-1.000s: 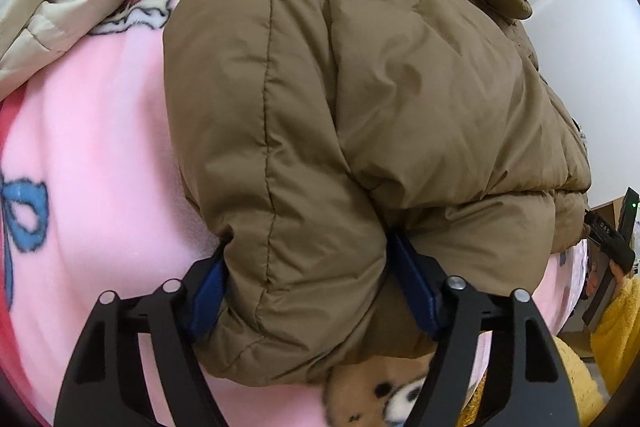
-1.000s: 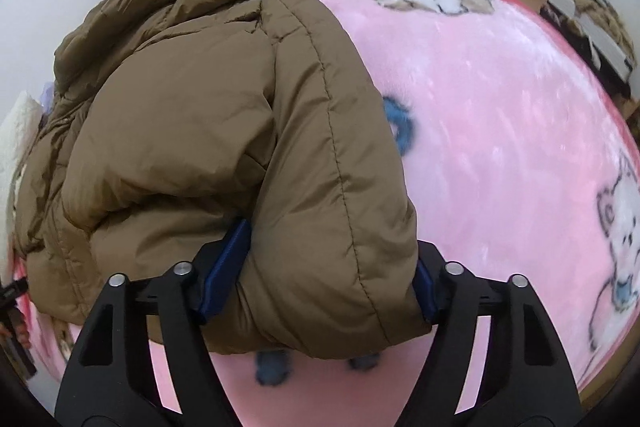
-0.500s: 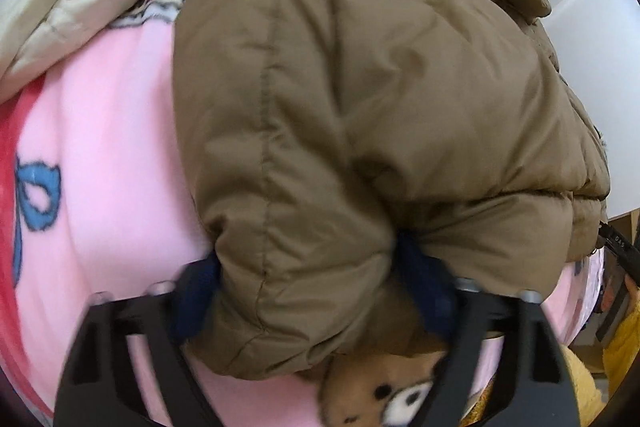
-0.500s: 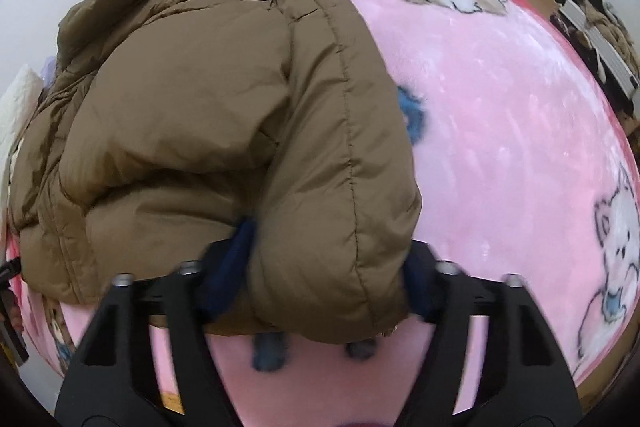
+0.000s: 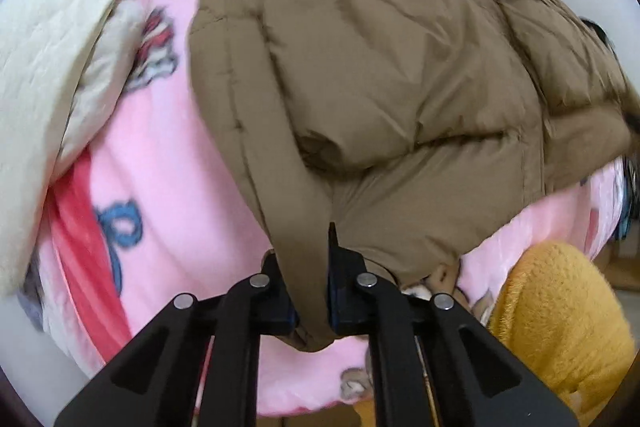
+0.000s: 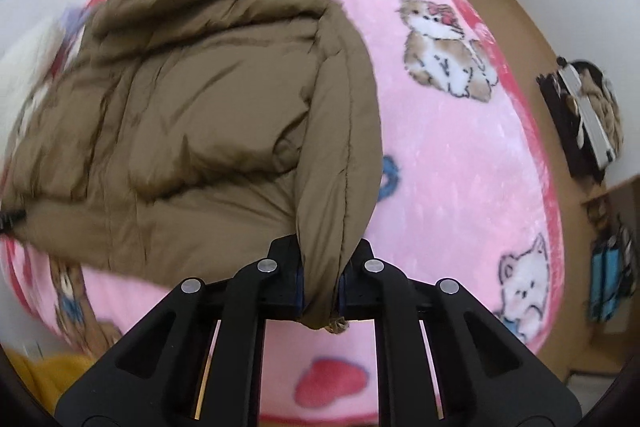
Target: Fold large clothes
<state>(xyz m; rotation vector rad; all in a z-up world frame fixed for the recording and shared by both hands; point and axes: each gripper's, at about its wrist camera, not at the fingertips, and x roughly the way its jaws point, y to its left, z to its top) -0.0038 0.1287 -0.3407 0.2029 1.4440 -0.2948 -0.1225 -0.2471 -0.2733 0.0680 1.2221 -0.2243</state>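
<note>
A brown puffer jacket [image 5: 392, 75] lies on a pink cartoon-print blanket [image 5: 160, 187] on a bed; it also shows in the right wrist view [image 6: 200, 115]. My left gripper [image 5: 311, 291] is shut on the jacket's near bottom corner, with the fabric pinched thin between the blue pads. My right gripper [image 6: 321, 287] is shut on the jacket's other bottom corner, and a fold of fabric hangs below the pads. Both corners are lifted a little off the blanket [image 6: 460, 167].
A cream quilted garment [image 5: 52, 39] lies at the left of the bed. The person's yellow fleece sleeve [image 5: 560, 327] is at lower right. A dark bag [image 6: 580, 115] and a blue item [image 6: 608, 267] sit on the wooden floor right of the bed.
Both grippers have closed from wide open around the puffy hem to shut on it. Both have pulled back and up, so the jacket looks farther away.
</note>
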